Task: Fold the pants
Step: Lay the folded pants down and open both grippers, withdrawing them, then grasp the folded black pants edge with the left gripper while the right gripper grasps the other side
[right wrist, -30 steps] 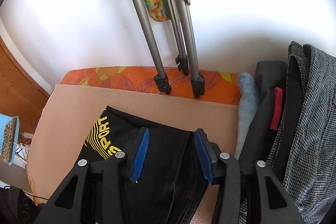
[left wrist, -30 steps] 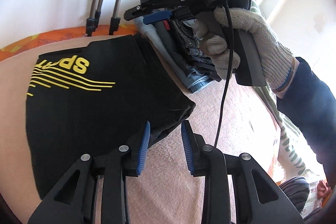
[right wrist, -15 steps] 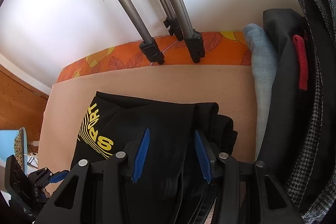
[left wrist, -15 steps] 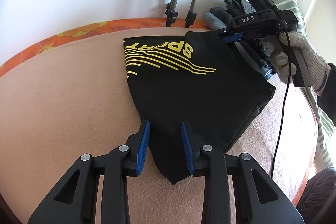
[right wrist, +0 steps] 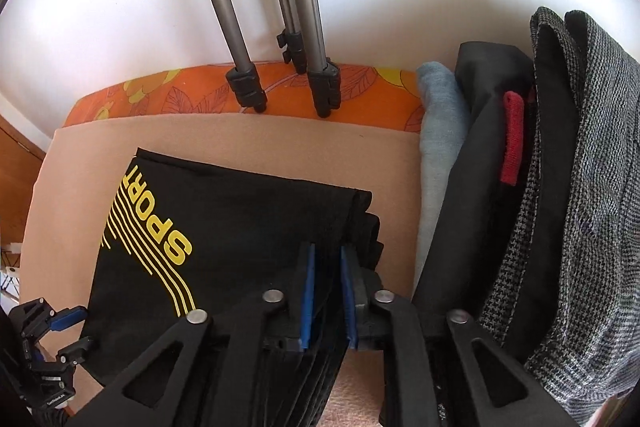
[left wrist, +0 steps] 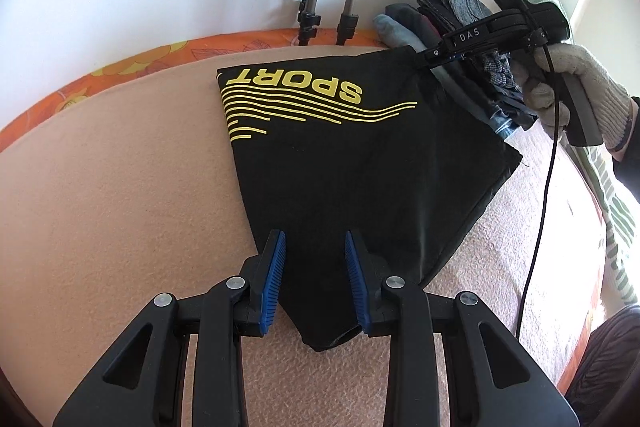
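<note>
Pants [left wrist: 360,163]: black, yellow "SPORT" print; lying folded into a compact wedge on the bed [left wrist: 120,195], print side up, narrow end nearest the left wrist camera.
Right gripper [right wrist: 327,291]: pressed onto the stacked fabric edges at the far right corner, pinching them; judged to keep the layers aligned for moving or a further fold.
Left gripper [left wrist: 314,277]: spread, its fingers straddling the near narrow end without pinching; judged poised to take that end.
Progress: judged late; layers already stacked.
Surface: peach blanket over the bed, orange floral sheet [right wrist: 360,87] along the far edge.
Room: white wall; tripod legs [right wrist: 248,83] standing on the sheet; clothes pile [right wrist: 540,187] just right of the pants.
</note>
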Action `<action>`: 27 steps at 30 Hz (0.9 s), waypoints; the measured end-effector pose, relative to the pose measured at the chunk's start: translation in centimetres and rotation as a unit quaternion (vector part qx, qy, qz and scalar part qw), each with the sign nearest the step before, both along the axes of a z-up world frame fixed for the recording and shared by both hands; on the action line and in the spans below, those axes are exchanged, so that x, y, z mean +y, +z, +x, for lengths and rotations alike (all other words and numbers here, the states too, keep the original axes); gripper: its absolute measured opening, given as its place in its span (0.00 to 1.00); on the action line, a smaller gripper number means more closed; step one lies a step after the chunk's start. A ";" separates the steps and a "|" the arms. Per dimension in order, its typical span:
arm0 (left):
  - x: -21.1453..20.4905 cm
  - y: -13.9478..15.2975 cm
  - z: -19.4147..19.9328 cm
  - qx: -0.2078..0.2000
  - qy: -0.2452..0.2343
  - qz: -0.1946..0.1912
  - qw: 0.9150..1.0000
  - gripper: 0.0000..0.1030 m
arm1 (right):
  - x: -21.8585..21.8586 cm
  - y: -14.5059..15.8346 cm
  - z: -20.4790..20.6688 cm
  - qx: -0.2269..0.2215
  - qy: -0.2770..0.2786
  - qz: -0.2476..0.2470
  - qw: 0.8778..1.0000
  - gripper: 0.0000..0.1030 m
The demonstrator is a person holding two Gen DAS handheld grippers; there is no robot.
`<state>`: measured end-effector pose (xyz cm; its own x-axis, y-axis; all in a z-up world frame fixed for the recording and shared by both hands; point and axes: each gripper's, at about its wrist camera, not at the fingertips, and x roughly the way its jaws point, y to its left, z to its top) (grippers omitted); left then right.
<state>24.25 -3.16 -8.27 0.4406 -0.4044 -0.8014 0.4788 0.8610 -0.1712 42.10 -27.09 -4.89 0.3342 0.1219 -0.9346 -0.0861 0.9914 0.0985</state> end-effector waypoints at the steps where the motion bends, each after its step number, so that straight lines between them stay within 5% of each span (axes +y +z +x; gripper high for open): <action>1: -0.1 -0.2 0.1 0.000 0.001 0.005 1.000 0.28 | 0.3 0.7 -0.3 -0.021 0.003 -0.014 1.000 0.32; 6: -0.3 0.0 0.0 -0.011 0.001 0.008 1.000 0.28 | 0.7 3.3 -2.2 -0.043 0.023 0.030 0.998 0.32; 11: -0.1 0.1 0.2 -0.007 0.006 0.000 1.000 0.28 | 0.7 2.8 -6.7 -0.024 0.029 0.055 0.998 0.33; 23: 2.3 0.3 2.8 0.013 0.071 0.005 0.997 0.28 | 1.4 -1.7 -11.2 0.009 0.038 0.010 0.999 0.34; 27: 3.8 1.5 5.3 0.012 0.095 -0.013 0.995 0.28 | 1.4 -0.4 -10.8 -0.003 0.040 0.022 0.999 0.37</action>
<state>29.56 0.64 -6.77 0.4926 -0.3356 -0.8029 0.3025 0.9311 -0.2036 31.25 -25.69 -5.33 0.3270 0.1887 -0.9260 -0.1649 0.9762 0.1407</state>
